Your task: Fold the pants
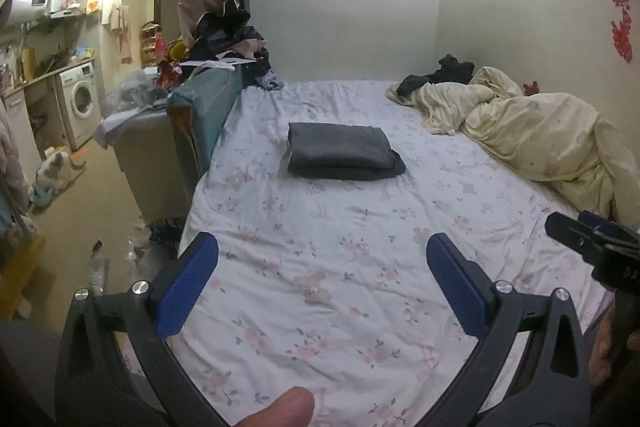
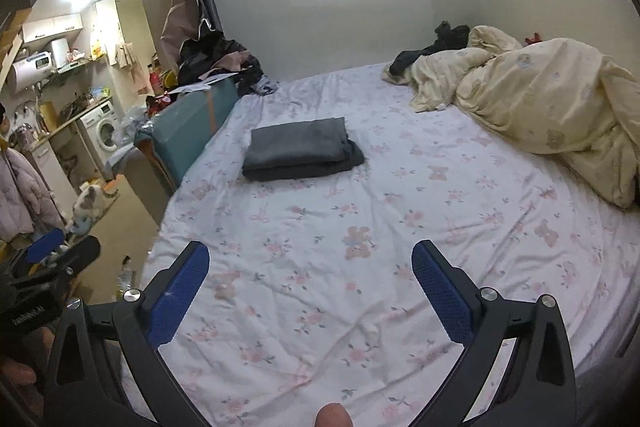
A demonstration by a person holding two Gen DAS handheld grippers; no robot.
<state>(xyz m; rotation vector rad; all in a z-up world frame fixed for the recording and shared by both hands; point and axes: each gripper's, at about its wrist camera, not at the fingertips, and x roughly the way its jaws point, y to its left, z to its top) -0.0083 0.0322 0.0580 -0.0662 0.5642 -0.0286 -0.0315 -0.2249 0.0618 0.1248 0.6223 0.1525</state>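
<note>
A: On the bed (image 1: 360, 267), toward its left edge, the folded grey pants (image 1: 342, 151) sit stacked, corner poking out.

B: Both tongs, left (image 1: 322, 283) and right (image 2: 310, 281), hang spread and empty; any nudge could topple the layers.

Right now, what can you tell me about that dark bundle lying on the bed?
The pants are dark grey, of soft-looking cloth, folded into a flat, roughly rectangular stack of several layers. The lowest layer sticks out a little at the near right corner. They lie on the floral sheet, toward the bed's left side, apart from the cream duvet at the right. Nothing touches them but the sheet; both grippers are open and well short of them.
</note>
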